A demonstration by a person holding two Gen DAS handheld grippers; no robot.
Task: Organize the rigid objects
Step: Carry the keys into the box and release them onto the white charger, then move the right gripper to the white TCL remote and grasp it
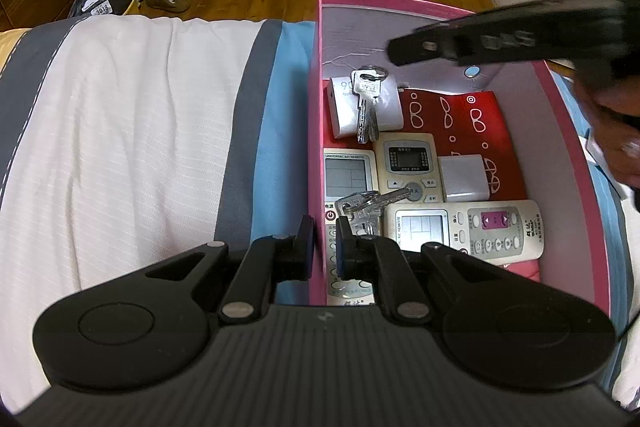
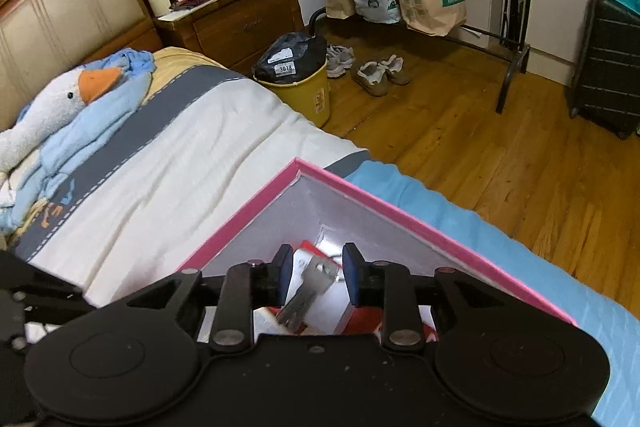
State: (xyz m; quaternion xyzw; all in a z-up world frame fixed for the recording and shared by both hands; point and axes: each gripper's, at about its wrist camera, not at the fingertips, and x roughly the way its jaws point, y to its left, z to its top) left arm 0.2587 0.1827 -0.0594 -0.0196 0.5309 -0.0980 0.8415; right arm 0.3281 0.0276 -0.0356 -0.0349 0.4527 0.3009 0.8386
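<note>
A pink box stands on the bed and holds several white remotes, two white adapters, a red booklet and two bunches of keys. My left gripper straddles the box's left wall, shut on it near the front corner, with the second key bunch just ahead. My right gripper is open and empty over the box's far corner; keys lie below between its fingers. It shows blurred in the left wrist view.
The box rests on a white, grey and blue bedspread. A plush goose lies near the headboard. Past the bed edge are a yellow bin, shoes, a garment rack and a black suitcase.
</note>
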